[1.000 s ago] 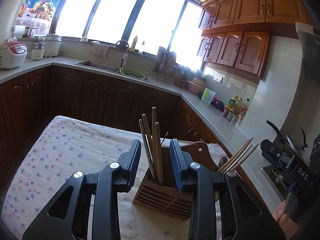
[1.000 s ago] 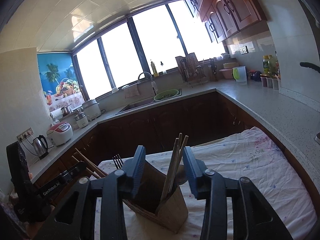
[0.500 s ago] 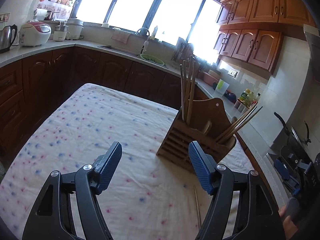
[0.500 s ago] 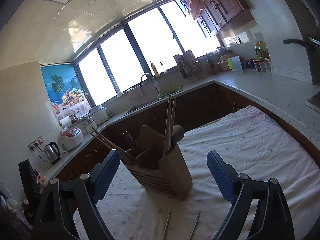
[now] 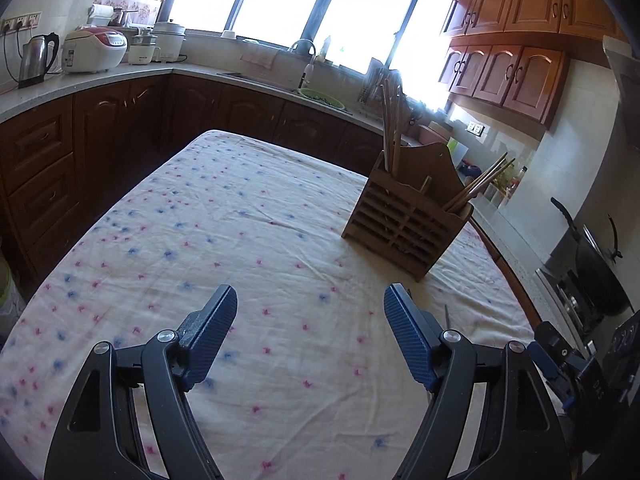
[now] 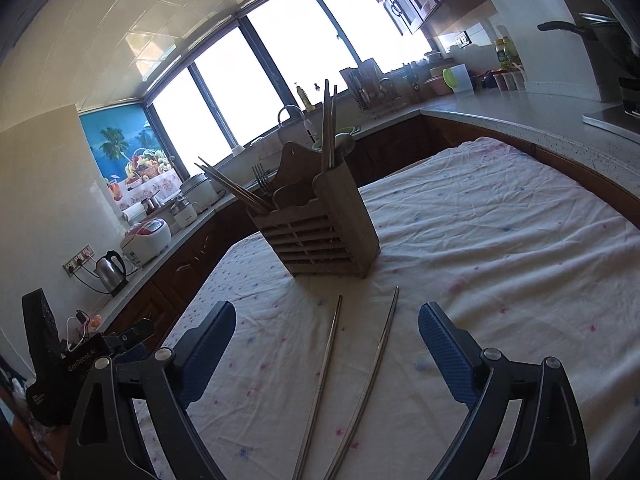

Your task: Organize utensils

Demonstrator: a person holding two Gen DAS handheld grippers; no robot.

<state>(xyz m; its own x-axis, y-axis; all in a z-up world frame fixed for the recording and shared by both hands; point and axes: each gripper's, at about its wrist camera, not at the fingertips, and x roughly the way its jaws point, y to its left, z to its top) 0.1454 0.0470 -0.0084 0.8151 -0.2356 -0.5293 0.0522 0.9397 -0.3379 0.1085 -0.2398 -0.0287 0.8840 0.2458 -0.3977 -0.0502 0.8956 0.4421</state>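
A slatted wooden utensil holder (image 5: 404, 220) stands on the floral tablecloth (image 5: 224, 240), with upright chopsticks (image 5: 390, 120) in one compartment and leaning ones (image 5: 476, 188) in another. In the right wrist view the holder (image 6: 320, 232) also shows a fork (image 6: 262, 178) and a spoon (image 6: 344, 142). Two metal chopsticks (image 6: 326, 364) lie loose on the cloth before it, between the right jaws. My left gripper (image 5: 310, 338) is open and empty, well back from the holder. My right gripper (image 6: 326, 350) is open and empty above the loose chopsticks.
Counters (image 5: 120, 74) wrap the room with a kettle (image 5: 34, 60), rice cooker (image 5: 94, 50), sink (image 5: 260, 78) and dish rack (image 6: 368, 84). A stove with a pan (image 5: 596, 260) sits right of the table. The other gripper's body (image 6: 52, 356) is at the left edge.
Both grippers opened wide, let go of the chopsticks in the holder and pulled back from it. The two loose chopsticks on the cloth came into the right wrist view.
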